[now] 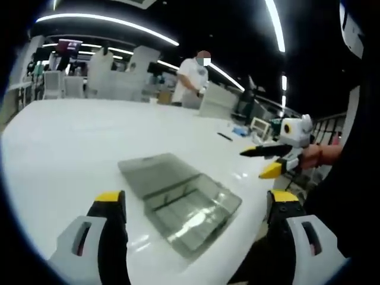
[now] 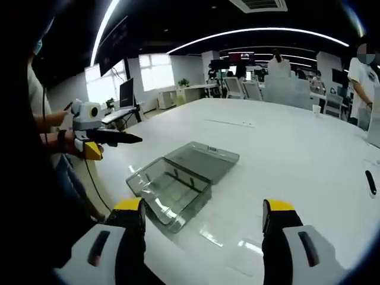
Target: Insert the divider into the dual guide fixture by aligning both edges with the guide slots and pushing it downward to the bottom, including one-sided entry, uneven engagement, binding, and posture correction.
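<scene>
Divider indistinct inside clear fixture (image 2: 178, 181), both tongs (image 2: 203, 217) agape, empty.

- An open-plan office or lab hall.
- Long light strips (image 1: 107, 24) run on a dark ceiling.
- A wide white worktop (image 2: 285, 148), office chairs (image 2: 237, 88), a monitor (image 2: 126, 92) and bright windows (image 2: 155, 71).
</scene>
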Available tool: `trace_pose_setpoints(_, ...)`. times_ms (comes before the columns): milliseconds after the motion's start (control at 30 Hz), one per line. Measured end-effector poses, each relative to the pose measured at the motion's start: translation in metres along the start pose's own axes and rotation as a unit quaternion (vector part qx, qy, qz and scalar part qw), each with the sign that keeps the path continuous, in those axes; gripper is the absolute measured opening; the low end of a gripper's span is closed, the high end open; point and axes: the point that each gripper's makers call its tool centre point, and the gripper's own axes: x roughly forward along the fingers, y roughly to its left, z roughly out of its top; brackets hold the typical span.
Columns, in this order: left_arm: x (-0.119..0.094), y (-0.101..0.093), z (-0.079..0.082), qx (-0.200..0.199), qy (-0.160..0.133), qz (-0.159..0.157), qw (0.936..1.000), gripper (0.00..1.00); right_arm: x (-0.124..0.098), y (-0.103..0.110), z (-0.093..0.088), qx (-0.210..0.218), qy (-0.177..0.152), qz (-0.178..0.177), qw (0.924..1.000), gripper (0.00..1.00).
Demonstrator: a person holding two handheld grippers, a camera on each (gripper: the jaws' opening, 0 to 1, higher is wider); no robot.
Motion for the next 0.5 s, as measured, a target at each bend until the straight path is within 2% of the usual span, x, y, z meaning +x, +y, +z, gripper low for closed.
trace_pose_setpoints(167, 0.003, -0.003, -0.001, -0.001, 0.004, -0.007, 1.0000, 0.97, -0.001, -0.005, -0.005, 0.026, 0.001, -0.013, 0.9996, 0.75)
trace_pose_setpoints(500, 0.007, -0.002, -0.001, 0.006, 0.008, -0.021, 0.9997, 0.96, -0.004, -0.012, -0.018, 0.025, 0.034, -0.031, 0.9986, 0.72)
